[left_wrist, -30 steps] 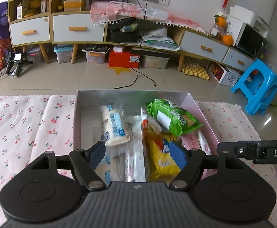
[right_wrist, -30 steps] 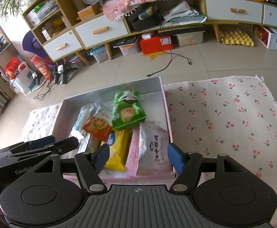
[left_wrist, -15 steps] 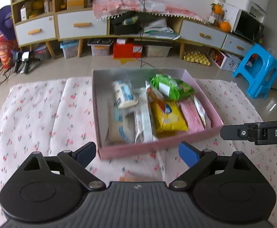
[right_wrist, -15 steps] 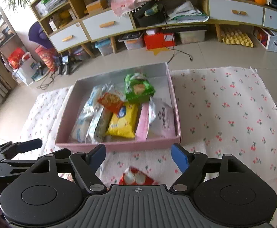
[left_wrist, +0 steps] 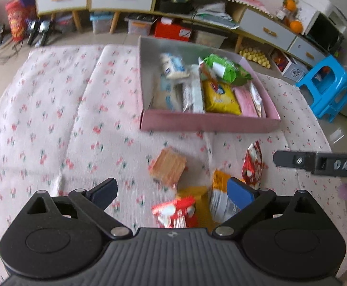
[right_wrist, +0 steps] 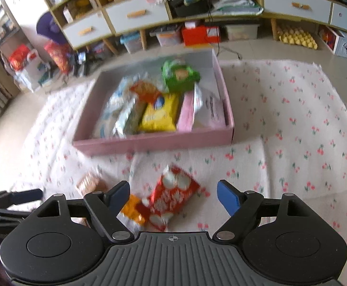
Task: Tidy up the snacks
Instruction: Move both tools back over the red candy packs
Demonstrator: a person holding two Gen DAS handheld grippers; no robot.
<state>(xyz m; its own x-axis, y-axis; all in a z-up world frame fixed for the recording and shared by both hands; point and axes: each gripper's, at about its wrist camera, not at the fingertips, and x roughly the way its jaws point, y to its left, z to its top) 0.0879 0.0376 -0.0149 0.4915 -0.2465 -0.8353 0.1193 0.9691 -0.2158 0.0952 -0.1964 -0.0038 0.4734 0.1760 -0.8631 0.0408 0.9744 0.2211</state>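
1. Near the top middle of both views sits the pink box (left_wrist: 209, 121), already full of snacks lying side by side: a green bag (left_wrist: 225, 68), a yellow bag (left_wrist: 221, 100), a pink pack (left_wrist: 244, 102) and white packs (left_wrist: 173, 65). They lie flat in rows, likely so that more can fit.

2. Lower down, on the cherry cloth (left_wrist: 54, 107), a few snacks are not yet in the box: a brown cracker pack (left_wrist: 167, 166), a red bag (right_wrist: 173, 195) and an orange pack (right_wrist: 131, 211). They sit close together, just below the box.

3. At the bottom of its own view, the left gripper (left_wrist: 171, 190) is opening its jaws wide. It holds nothing; the loose snacks lie on the cloth below it.

4. At the bottom of the other view, the right gripper (right_wrist: 173, 195) is opening too. The red bag shows between its jaws, but the pads do not press on it.

5. Both tools point down at the loose pile, so it looks like they are getting ready to pick up more snacks.

6. A second ago, both views were close over the box, which filled the middle of the frame, and the jaws were narrower. Now the box is farther up and smaller, and the loose snacks have come into view.
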